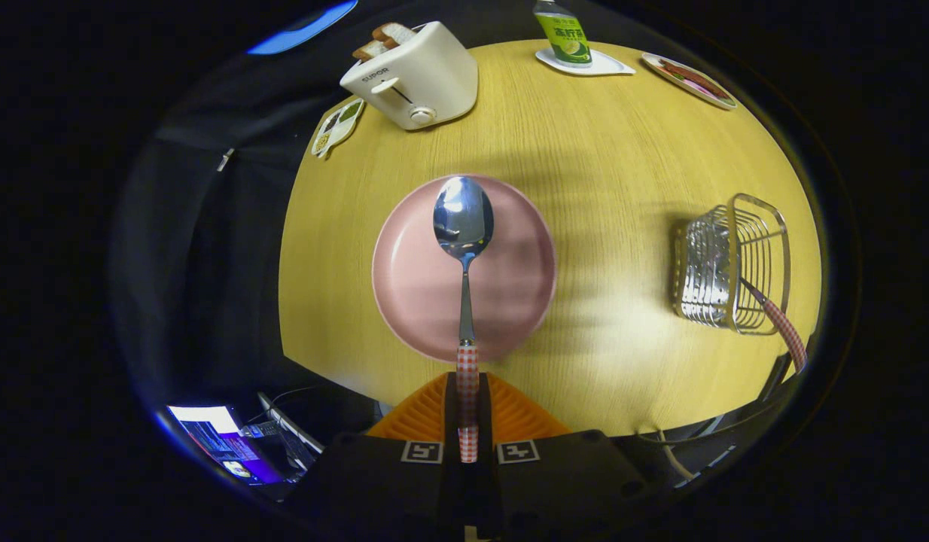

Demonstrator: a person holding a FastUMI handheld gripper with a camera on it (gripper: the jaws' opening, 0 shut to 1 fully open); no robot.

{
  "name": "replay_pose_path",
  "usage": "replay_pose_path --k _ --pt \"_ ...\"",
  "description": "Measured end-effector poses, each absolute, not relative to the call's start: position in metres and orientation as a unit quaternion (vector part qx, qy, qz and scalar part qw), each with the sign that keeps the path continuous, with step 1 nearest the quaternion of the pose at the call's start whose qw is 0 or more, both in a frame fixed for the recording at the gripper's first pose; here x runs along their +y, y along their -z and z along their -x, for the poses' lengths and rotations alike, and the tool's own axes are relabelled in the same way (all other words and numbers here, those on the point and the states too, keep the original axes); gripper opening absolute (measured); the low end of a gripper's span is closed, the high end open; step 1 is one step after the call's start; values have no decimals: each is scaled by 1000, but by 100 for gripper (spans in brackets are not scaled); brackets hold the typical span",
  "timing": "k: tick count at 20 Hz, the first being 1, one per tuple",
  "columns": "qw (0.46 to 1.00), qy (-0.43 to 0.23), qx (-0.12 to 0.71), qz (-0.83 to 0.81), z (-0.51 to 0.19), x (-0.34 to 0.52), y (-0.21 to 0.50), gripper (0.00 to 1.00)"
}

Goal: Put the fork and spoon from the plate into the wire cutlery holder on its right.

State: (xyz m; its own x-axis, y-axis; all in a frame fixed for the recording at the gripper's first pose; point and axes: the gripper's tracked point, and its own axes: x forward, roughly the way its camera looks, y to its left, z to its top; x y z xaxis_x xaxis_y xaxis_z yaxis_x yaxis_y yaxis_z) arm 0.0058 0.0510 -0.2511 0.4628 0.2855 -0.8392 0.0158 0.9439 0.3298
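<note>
The spoon [464,263] ran straight ahead from the gripper [468,421], its long axis in line with the fingers and its polished bowl at the far end, facing the camera. Its red-and-white checked handle was clamped between the two orange fingers [423,418], which pressed on it from both sides, so the gripper was grasping the spoon. The spoon was held up over the pink plate [412,293], its bowl above the plate's far half.

The plate sat on a round, light wood-grain table [607,173], with dark booth cloth beyond the table's edge. To the plate's right, well apart from it, stood the wire cutlery holder [732,263]; a utensil with a checked handle [781,324], its head hidden, leaned out of it toward the near right.

At the table's far side stood a white toaster [415,75] with bread slices in its slots, a small printed card [336,126] just beside it, a green-labelled bottle [564,34] on a white coaster [604,66], and a printed plate [690,79] further right. A lit screen [216,440] glowed below the table to the near left. The tabletop between plate and holder lay open.
</note>
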Motion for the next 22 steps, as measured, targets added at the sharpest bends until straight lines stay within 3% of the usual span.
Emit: replay_pose_path --k 8,14,22 --pt "835 -75 532 -117 61 -2 222 11" --pt "835 -33 548 -42 87 -88 174 11" --pt "778 -11 626 44 77 -166 145 11"
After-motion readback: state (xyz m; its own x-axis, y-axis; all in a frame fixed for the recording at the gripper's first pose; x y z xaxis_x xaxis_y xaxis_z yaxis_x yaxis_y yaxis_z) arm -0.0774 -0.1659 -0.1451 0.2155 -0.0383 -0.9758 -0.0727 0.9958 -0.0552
